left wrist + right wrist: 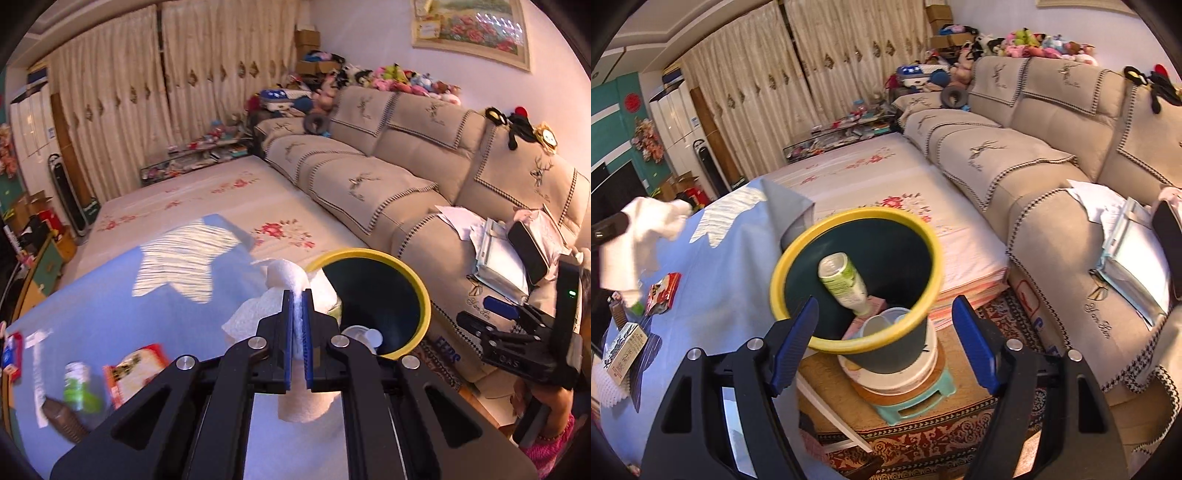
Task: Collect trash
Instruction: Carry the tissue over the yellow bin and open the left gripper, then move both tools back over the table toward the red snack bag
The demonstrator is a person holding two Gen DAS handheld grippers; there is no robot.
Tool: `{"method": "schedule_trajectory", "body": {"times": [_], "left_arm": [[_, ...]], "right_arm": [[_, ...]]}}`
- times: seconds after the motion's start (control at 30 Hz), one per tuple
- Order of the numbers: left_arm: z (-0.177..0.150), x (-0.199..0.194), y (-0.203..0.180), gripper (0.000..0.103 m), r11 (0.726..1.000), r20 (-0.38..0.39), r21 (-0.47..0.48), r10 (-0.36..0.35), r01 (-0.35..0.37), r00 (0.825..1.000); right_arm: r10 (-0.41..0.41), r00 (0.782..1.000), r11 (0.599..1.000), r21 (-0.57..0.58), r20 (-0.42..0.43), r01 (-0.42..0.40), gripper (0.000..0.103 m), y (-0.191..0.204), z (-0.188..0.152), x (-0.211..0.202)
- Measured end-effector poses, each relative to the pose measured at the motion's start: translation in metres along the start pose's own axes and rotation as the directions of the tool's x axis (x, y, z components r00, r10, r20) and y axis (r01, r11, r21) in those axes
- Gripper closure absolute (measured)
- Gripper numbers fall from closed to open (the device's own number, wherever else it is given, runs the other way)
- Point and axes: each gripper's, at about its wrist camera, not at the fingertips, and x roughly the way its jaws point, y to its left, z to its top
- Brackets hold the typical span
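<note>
Now your left gripper (pixel 297 295) is clenched on a crumpled white paper towel (pixel 286 277), with the sheet pinched between the two blue pads and the rest hanging loose around and below the fingers. It is held in the air above the edge of the table, just beside the yellow rim of the trash bin (pixel 413 278). The towel looks soft and very light, with a quilted texture; it will not slip easily, but loose corners can catch on the rim, so I think the pinch in the bunched middle, as you have it, is the good place to hold.

Your right gripper (pixel 882 347) is released, with the jaws wide apart, and it holds nothing; it hangs in front of the bin. Inside the bin lie a white bottle with a green label (pixel 844 284), a white cup (pixel 882 325) and something pink.

On the blue tablecloth (pixel 110 288), near its left edge, more trash waits: a red and white snack wrapper (pixel 135 369), a small green bottle (pixel 77 384) and a brown ridged piece (pixel 61 421). The wrapper is thin and probably slippery; take it by an edge.
</note>
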Motion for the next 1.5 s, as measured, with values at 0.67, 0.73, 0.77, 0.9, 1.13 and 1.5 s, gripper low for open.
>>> {"method": "schedule_trajectory", "body": {"times": [0.67, 0.73, 0.77, 0.9, 1.13, 1.5], "left_arm": [[0.017, 0.162, -0.096, 0.069, 0.994, -0.173, 0.032, -0.094, 0.101, 0.98], [0.016, 0.16, -0.095, 0.048, 0.995, -0.165, 0.029, -0.084, 0.09, 0.983], [0.016, 0.156, -0.095, 0.037, 0.996, -0.155, 0.028, -0.08, 0.085, 0.985], [0.015, 0.131, -0.087, 0.011, 0.998, -0.115, 0.019, -0.064, 0.067, 0.991], [0.004, 0.061, -0.049, 0.005, 0.998, -0.049, -0.054, -0.034, 0.031, 0.998], [-0.055, -0.08, 0.077, 0.005, 0.947, 0.064, -0.243, 0.233, -0.211, 0.97]], "right_arm": [[-0.064, 0.997, 0.991, 0.113, -0.043, 0.069, 0.031, -0.063, -0.016, 0.006], [-0.061, 0.997, 0.992, 0.11, -0.044, 0.065, 0.031, -0.06, -0.017, 0.006], [-0.059, 0.997, 0.992, 0.108, -0.045, 0.064, 0.031, -0.06, -0.016, 0.007], [-0.051, 0.998, 0.993, 0.101, -0.045, 0.055, 0.03, -0.054, -0.016, 0.008], [-0.031, 0.997, 0.997, 0.064, -0.066, 0.036, 0.029, -0.035, -0.016, 0.014], [0.057, 0.995, 0.993, -0.094, -0.086, -0.065, 0.028, 0.05, -0.003, 0.025]]}}
